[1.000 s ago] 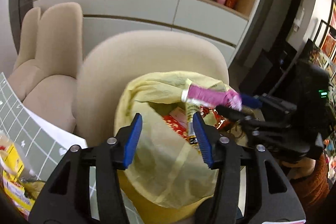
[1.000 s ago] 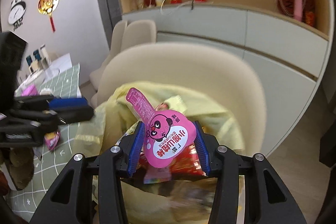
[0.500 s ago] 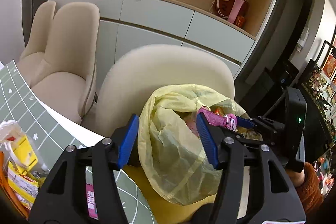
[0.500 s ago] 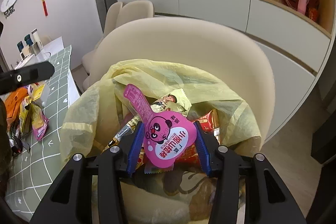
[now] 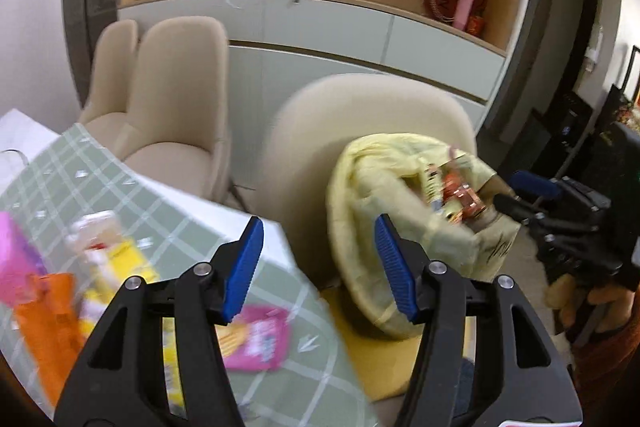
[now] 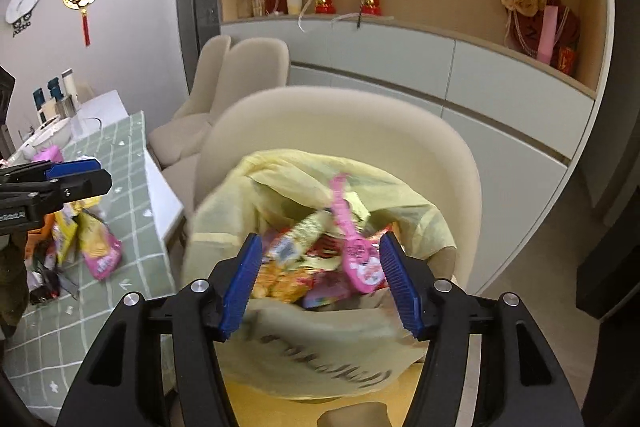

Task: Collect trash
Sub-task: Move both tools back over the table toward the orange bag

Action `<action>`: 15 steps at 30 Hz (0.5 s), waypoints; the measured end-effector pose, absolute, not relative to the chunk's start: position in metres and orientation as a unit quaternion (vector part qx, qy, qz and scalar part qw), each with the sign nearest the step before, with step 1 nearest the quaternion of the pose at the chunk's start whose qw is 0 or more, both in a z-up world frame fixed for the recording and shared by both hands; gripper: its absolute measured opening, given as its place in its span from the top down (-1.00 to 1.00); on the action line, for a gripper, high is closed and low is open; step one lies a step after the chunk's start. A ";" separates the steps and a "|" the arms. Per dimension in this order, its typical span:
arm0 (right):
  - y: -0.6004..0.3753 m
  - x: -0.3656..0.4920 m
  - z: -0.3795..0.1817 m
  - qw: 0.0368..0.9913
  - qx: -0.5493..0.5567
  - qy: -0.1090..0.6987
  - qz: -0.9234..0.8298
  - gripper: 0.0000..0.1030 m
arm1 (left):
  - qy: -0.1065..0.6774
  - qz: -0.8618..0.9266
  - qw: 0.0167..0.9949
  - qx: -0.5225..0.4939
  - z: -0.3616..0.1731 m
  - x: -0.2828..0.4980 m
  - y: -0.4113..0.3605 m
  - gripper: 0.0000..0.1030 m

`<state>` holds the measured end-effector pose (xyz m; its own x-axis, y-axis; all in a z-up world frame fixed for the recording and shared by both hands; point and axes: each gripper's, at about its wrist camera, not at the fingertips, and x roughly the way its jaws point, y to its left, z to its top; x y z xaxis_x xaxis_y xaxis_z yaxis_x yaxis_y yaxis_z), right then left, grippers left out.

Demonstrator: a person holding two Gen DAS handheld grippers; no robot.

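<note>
A yellow trash bag [image 6: 320, 359] stands on a beige chair [image 6: 340, 123], its mouth full of snack wrappers. My right gripper [image 6: 320, 243] hovers over that mouth and its jaws are opening. The pink pouch [image 6: 360, 263] lies loose between them on the wrappers, tilted toward the right pad, with neither pad pressing it. My left gripper [image 5: 318, 227] is open with nothing in it, between the table and the bag [image 5: 384, 195]. More wrappers lie on the green checked tablecloth [image 5: 160, 227], among them a pink packet [image 5: 256, 339]. The left gripper [image 6: 76, 171] also shows at the right wrist view's left edge.
A second beige chair [image 5: 176, 99] stands behind the table. Grey cabinets and a wooden shelf with ornaments [image 6: 368, 3] line the back wall. A hand holding the right gripper [image 5: 560, 219] is right of the bag. Bottles and dishes [image 6: 56, 99] sit at the table's far end.
The right gripper's jaws spread and let go of the pink pouch, which tipped down into the bag. The left gripper swung left, away from the bag and over the table's corner.
</note>
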<state>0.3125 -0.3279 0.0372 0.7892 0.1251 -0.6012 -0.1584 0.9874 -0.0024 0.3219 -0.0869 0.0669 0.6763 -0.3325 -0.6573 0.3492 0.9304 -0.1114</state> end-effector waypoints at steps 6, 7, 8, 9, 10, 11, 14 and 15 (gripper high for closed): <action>-0.289 0.295 0.046 0.948 -0.017 0.299 0.104 -0.12 | 0.315 -0.160 0.935 0.039 0.089 0.292 -0.034 -0.07; -0.284 0.295 0.046 0.947 -0.014 0.300 0.111 -0.12 | 0.311 -0.149 0.938 0.043 0.089 0.287 -0.021 -0.07; -0.278 0.293 0.046 0.946 -0.013 0.302 0.118 -0.12 | 0.311 -0.139 0.939 0.044 0.089 0.284 -0.012 -0.07; -0.273 0.292 0.045 0.944 -0.013 0.305 0.125 -0.12 | 0.313 -0.125 0.941 0.042 0.089 0.281 -0.001 -0.07; -0.265 0.290 0.044 0.941 -0.016 0.308 0.138 -0.12 | 0.318 -0.105 0.942 0.036 0.087 0.276 0.015 -0.07; -0.260 0.287 0.044 0.941 -0.017 0.307 0.145 -0.12 | 0.321 -0.094 0.942 0.031 0.085 0.272 0.024 -0.07; -0.239 0.269 0.044 0.940 -0.019 0.294 0.174 -0.12 | 0.325 -0.065 0.943 0.020 0.079 0.249 0.058 -0.07; -0.232 0.263 0.041 0.938 -0.018 0.292 0.185 -0.12 | 0.323 -0.053 0.945 0.019 0.077 0.241 0.068 -0.07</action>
<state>0.2628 -0.2316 0.0406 0.7606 0.3366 -0.5552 -0.3581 0.9308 0.0738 0.2415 0.0683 0.0769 0.7853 -0.0883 -0.6128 0.1125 0.9937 0.0010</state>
